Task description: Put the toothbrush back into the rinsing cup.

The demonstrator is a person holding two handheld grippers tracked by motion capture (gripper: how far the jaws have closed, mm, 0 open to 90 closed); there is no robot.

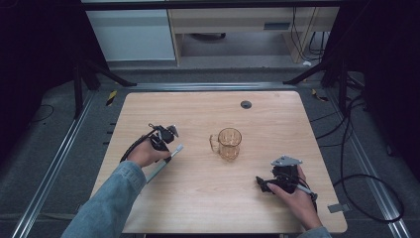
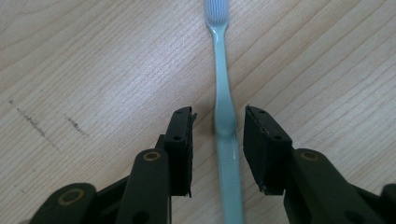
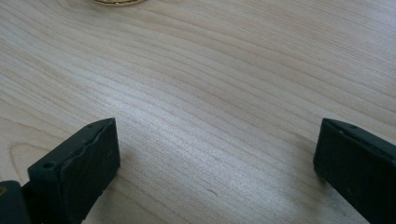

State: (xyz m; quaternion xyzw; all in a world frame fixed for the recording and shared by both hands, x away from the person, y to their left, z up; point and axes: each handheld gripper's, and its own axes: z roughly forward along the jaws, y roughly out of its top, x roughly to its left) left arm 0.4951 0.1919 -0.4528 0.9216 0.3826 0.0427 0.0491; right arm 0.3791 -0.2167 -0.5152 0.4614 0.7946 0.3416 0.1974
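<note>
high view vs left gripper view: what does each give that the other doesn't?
High view alone: the clear amber mug standing upright mid-table, the right gripper resting near the table's front edge, the person's hands and denim sleeve, and the floor and frame around the table.

Left gripper view alone: the gap on each side between the black pads and the handle, so nothing is clamped, plus the white bristles at the far end.

Both: the pale green toothbrush lying flat on the wooden table, with the left gripper over its handle.
</note>
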